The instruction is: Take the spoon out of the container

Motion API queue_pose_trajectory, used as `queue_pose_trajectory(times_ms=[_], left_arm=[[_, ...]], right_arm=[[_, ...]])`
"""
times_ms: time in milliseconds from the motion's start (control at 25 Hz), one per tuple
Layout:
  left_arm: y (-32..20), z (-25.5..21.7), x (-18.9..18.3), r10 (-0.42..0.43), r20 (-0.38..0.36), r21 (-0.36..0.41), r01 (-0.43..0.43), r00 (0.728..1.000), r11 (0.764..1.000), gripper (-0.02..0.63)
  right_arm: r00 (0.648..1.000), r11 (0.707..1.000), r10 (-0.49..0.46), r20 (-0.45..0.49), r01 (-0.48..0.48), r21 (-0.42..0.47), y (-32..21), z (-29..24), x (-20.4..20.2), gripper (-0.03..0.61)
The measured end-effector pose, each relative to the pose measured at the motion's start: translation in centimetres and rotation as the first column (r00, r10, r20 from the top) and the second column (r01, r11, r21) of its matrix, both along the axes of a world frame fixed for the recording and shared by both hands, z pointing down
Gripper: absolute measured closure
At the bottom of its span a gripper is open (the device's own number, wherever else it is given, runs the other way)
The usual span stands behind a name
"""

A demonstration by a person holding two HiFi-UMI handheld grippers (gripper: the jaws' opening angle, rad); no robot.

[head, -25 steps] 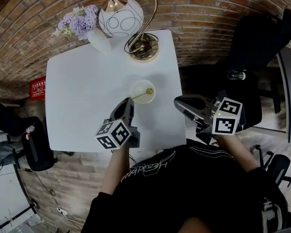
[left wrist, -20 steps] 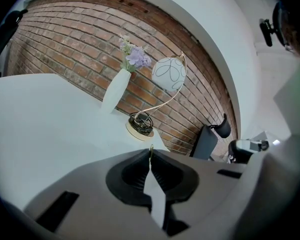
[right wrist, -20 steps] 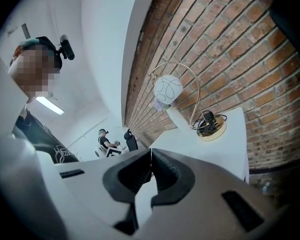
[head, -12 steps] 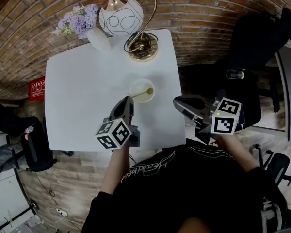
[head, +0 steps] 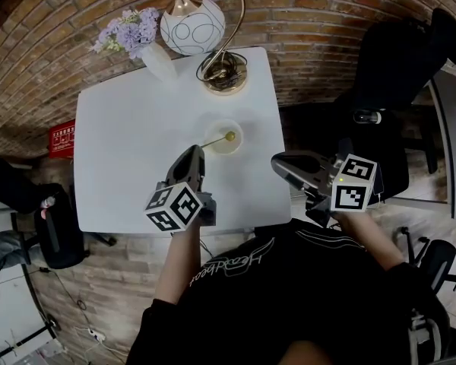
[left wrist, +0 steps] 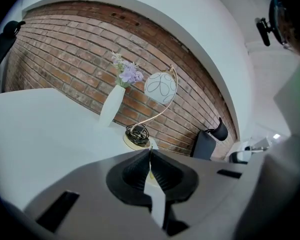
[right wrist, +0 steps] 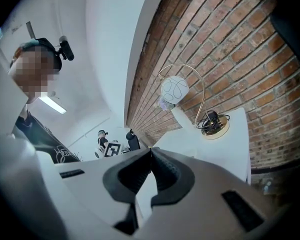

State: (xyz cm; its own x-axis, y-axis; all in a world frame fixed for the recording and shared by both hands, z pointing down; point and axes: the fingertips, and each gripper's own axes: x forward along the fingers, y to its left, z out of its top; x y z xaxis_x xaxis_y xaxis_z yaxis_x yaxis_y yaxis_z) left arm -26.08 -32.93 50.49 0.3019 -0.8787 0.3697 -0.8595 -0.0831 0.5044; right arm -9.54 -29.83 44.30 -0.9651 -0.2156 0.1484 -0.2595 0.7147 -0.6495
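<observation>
Noted a brick wall (head: 327, 14) behind the far edge of a white square table (head: 121, 150). Gold arc lamp (head: 191, 27) with a white globe stood at the far edge, and a white vase (head: 158, 61) of purple flowers at the far left corner. I saw a black chair (head: 399, 71) off the right edge.

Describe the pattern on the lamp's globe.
White globe with thin dark looping lines, clearest in the head view.

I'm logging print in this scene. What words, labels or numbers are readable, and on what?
Red object beside the table: white print, too small to read.
Black shirt: white script lettering, upside down, not legible.
Marker cubes: square patterns only, no words.
</observation>
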Motion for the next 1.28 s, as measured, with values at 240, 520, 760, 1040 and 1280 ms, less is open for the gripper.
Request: queue_pose_trajectory(times_ms=[240,520,760,1040,1280], left_arm=[[2.1,-3.4,-0.4,-0.003,0.003,0.064,0.003,1.0,0.998,0.606],[6.1,-8.0,0.0,0.014,-0.01,0.134,-0.012,1.0,0.991,0.606],[10.5,-10.9,1.3,0.08,0.004,0.164,-0.08,0.997,0.983,0.606],[15.2,-11.8,3.8,0.172,0.044,0.167,-0.177,0.984,0.97,0.606],[17.8,-12.4,6.2,0.249,0.065,0.175,-0.257,0.966,0.95,0.606]], right_arm=[[1.0,1.0,-0.005,0.015,0.005,0.022,2.4,-1.1,-0.4,0.581],[0.999,0.998,0.017,0.027,-0.019,0.058,4.7,-2.7,0.3,0.581],[0.999,0.994,0.028,0.042,-0.032,0.104,7.2,-4.4,0.2,0.581],[0.999,0.989,0.035,0.036,-0.04,0.142,10.3,-5.3,0.2,0.581],[0.998,0.979,0.063,-0.003,-0.062,0.192,12.7,-5.1,-0.3,0.581]])
